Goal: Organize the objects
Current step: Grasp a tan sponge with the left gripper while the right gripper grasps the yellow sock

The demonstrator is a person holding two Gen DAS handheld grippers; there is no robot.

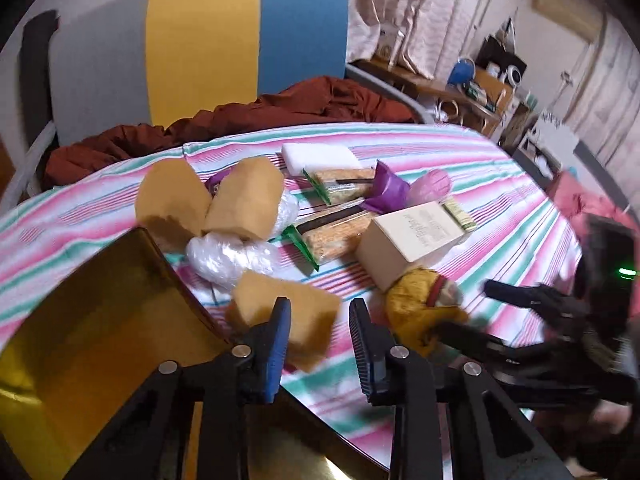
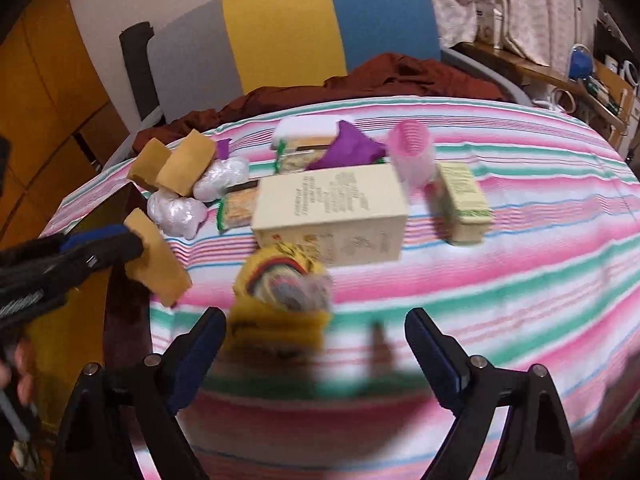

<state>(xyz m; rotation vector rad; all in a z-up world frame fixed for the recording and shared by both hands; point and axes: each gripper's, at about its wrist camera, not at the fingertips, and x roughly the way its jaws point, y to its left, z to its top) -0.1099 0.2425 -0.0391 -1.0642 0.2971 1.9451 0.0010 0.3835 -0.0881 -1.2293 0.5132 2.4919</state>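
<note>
My left gripper (image 1: pixel 320 344) is shut on a tan sponge (image 1: pixel 292 312), held just above the striped tablecloth (image 1: pixel 500 184) beside an open gold-lined box (image 1: pixel 100 340). In the right wrist view that sponge (image 2: pixel 160 264) hangs from the left gripper (image 2: pixel 132 240) at the left edge. My right gripper (image 2: pixel 316 340) stands open, low over the cloth. A blurred yellow pouch with a red-striped top (image 2: pixel 280 296) lies just ahead of its fingers, nearer the left one. No pad touches it. A cream box (image 2: pixel 332 212) lies behind the pouch.
Further back lie two more tan sponges (image 1: pixel 172 204), clear-wrapped bundles (image 1: pixel 228 256), green-ended snack packs (image 1: pixel 336 236), a white block (image 1: pixel 316 156), a purple wrapper (image 1: pixel 386 192), a pink ribbed cup (image 2: pixel 412 152) and a small pale green box (image 2: pixel 464 200). A grey, yellow and blue chair (image 1: pixel 200 48) with a rust cloth stands behind the table.
</note>
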